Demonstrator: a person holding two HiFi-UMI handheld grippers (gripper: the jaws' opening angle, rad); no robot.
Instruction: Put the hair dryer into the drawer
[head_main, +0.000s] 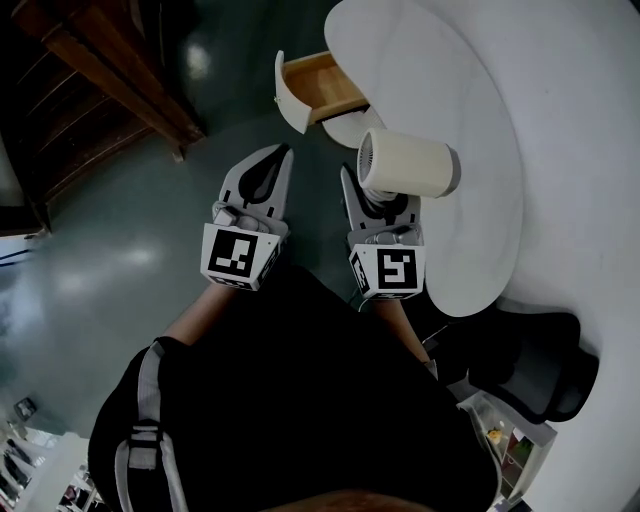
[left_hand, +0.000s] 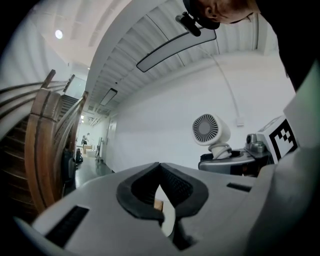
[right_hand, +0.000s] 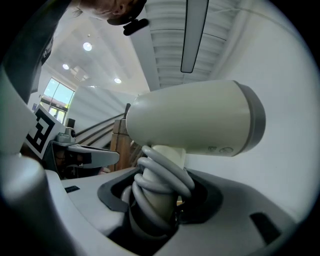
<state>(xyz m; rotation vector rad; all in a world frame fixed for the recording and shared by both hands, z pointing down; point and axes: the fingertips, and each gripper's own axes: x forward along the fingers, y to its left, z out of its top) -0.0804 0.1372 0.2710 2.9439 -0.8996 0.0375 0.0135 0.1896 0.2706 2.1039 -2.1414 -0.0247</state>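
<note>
The right tool (head_main: 376, 195) is grasping the cream hair dryer (head_main: 408, 165) by its cord-wrapped handle, with the barrel lying crosswise above the jaws, near the white worktop's (head_main: 560, 150) edge. The open wooden drawer (head_main: 322, 85) is sitting at eleven o'clock from the dryer, apart from it. The left tool (head_main: 279, 160), at nine o'clock of the right, is clenched on nothing.

Black top (head_main: 300, 400), grey shoulder strap (head_main: 148, 395)
</note>
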